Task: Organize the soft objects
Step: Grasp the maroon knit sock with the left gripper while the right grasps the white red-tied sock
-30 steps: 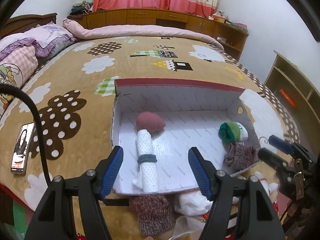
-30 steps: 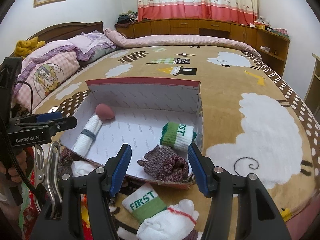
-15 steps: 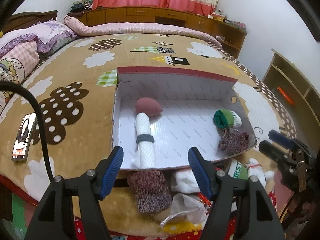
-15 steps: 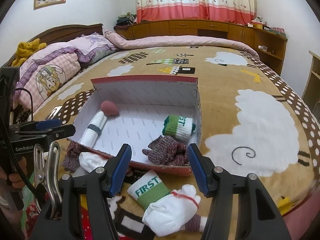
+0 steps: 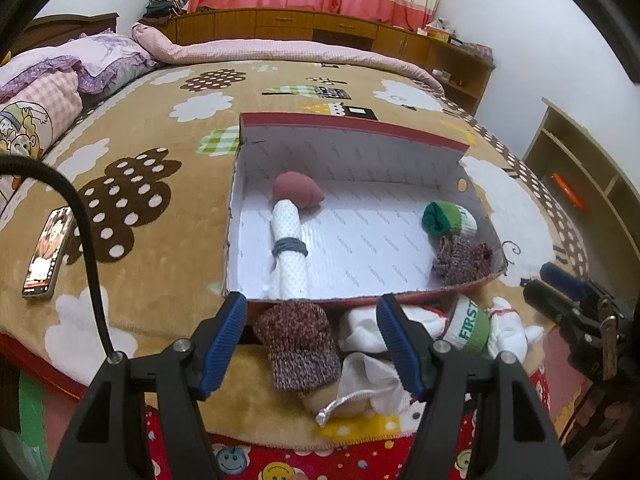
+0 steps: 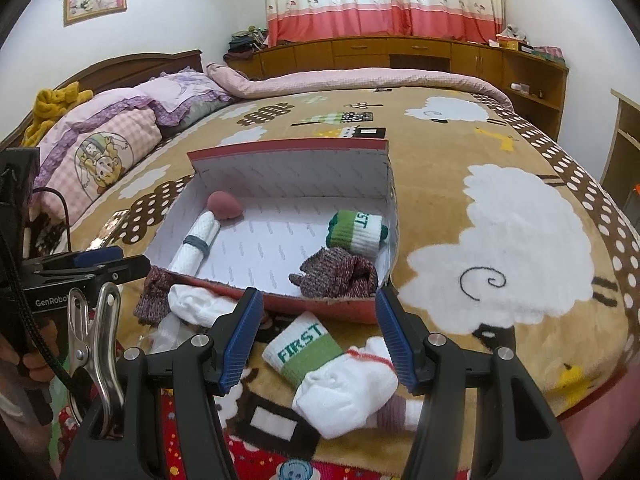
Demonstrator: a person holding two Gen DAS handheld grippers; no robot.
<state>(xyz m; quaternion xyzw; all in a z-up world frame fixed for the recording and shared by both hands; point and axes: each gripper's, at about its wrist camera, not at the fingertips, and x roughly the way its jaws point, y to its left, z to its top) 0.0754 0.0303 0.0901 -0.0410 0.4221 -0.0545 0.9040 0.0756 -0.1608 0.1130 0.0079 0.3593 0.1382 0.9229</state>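
A bedroom: a wide bed [image 5: 168, 200] under a tan cartoon blanket carries an open box [image 5: 348, 130] with a red rim, beyond both pairs of fingers. Inside it lie 4 soft things: a white roll [image 5: 289, 240] with a pink bundle [image 5: 297, 191] at its far end, and a green-and-white sock roll [image 5: 448, 219] beside a maroon knit piece [image 5: 462, 260]. So the job looks partly done.

Left outside, between the box's near wall and the fingers, are a maroon knit sock [image 5: 298, 344], white socks [image 5: 372, 326] and a "FIRST" sock [image 6: 304, 346].

The left gripper [image 5: 312, 338] stands half open and empty, the knit sock between its fingers. The right gripper [image 6: 320, 332] is likewise half open and empty over the "FIRST" sock.

The blanket's edge falls away just under the fingers; the box's middle floor is bare. A phone [image 5: 48, 256] lies far left.
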